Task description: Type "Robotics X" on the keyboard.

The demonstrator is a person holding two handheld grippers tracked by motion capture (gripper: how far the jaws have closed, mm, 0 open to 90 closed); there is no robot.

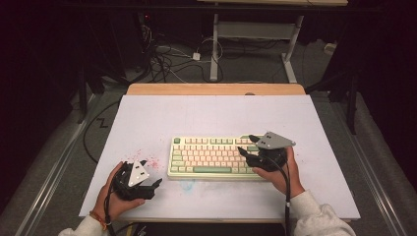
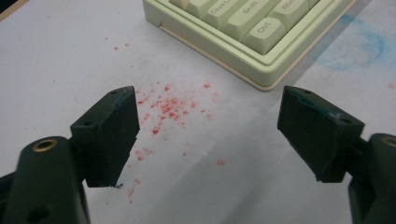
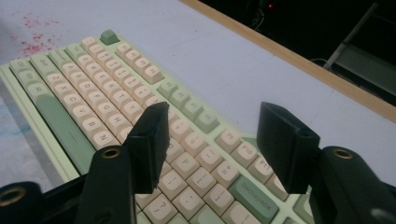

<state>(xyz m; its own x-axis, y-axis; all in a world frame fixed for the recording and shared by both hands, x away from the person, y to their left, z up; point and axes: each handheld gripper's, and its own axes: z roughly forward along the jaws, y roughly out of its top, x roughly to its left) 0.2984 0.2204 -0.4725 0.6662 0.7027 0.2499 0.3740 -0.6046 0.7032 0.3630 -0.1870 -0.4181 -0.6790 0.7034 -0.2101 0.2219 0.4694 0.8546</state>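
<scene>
I hold my right gripper (image 1: 250,146) over the right end of the mechanical keyboard (image 1: 212,156), a pale green case with cream keycaps and a few darker green ones, which lies flat near the middle of the white tabletop (image 1: 147,118), its long side running across in front of me. My right jaws stand apart with nothing between them; in the right gripper view they hang above the keys of the right-hand columns, with the green Backspace key (image 3: 254,199) just under the nearer jaw and the green spacebar (image 3: 58,126) stretching away on the far side of the other. They do not touch any key that I can make out. The grey three-cornered plate (image 1: 275,140) on top of this gripper tilts toward the keyboard's far right corner, and its cable runs back along my sleeve. My left gripper (image 1: 155,184) rests low on the table, just off the keyboard's left front corner and apart from it. Its jaws are spread wide and empty as well; through them I see bare white surface speckled with small red stains (image 2: 168,105), and beyond those the corner of the keyboard with the Ctrl key (image 2: 271,30) and its neighbours. A faint blue smear (image 2: 359,44) marks the table beside the front edge of the keyboard
</scene>
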